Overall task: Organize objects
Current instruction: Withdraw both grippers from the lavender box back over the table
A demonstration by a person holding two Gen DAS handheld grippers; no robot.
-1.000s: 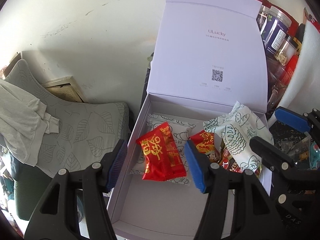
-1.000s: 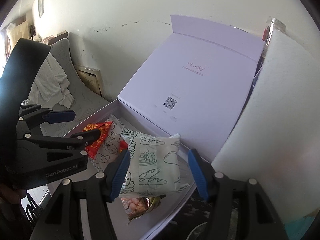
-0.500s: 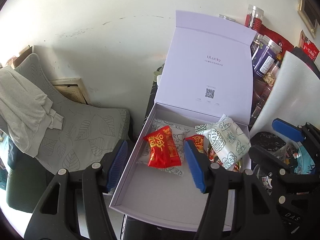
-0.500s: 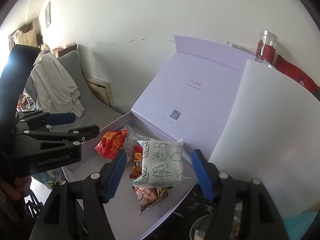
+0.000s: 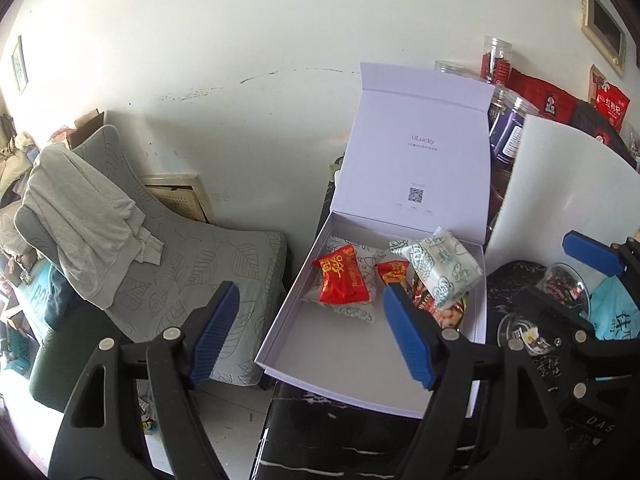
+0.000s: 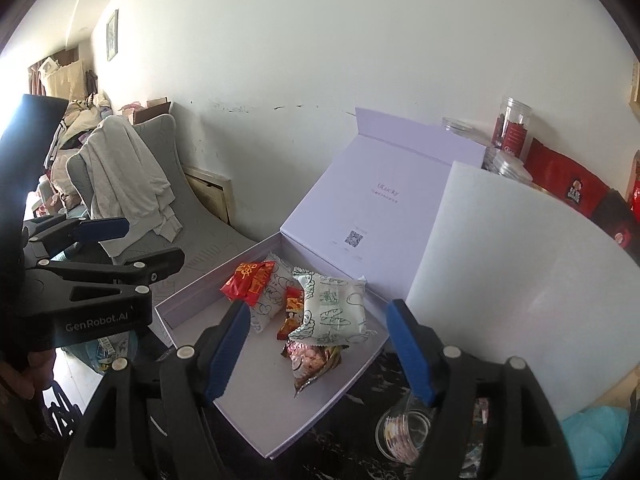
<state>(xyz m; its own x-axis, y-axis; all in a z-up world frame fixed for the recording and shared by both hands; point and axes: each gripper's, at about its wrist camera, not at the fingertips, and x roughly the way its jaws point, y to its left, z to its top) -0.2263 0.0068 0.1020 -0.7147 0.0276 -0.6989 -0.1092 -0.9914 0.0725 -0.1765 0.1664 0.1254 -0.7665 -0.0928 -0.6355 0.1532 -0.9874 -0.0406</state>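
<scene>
White plaster wall (image 5: pixel 248 40) fills the background, marked by a thin dark crack. Below it at the left stands a grey leaf-patterned chair (image 5: pixel 192 264) with a pale garment (image 5: pixel 80 216) draped over its back.

On the right, a dark marbled table (image 5: pixel 328 436) carries a white box (image 5: pixel 360 356). The lid (image 5: pixel 420 152) stands upright at the far side, printed with a small logo and a code square. A white foam sheet (image 6: pixel 520 280) leans just beside the lid on the right. Jars (image 5: pixel 508 120) and red bags (image 5: pixel 540 92) stand behind it against the wall.

Snack packets lie in the far half of the box; the near half is bare. A red packet (image 5: pixel 342 276) rests on a flat white packet with green line drawings (image 5: pixel 352 308). To its right, a puffy white packet (image 6: pixel 336 312) with the same drawings lies on top of a small red packet (image 6: pixel 292 308) and a shiny packet (image 6: pixel 312 364). A glass dish (image 6: pixel 404 432) sits on the table near the box's right corner.

The left gripper (image 5: pixel 308 332) is held above the box's near left edge. Its jaws are opening, and nothing is between them. The right gripper (image 6: pixel 316 352) is held above the box's near right part. Its jaws are also opening and empty; the pads touch no packet. A hand (image 6: pixel 20 376) holding the left gripper shows at the left edge of the right wrist view.
</scene>
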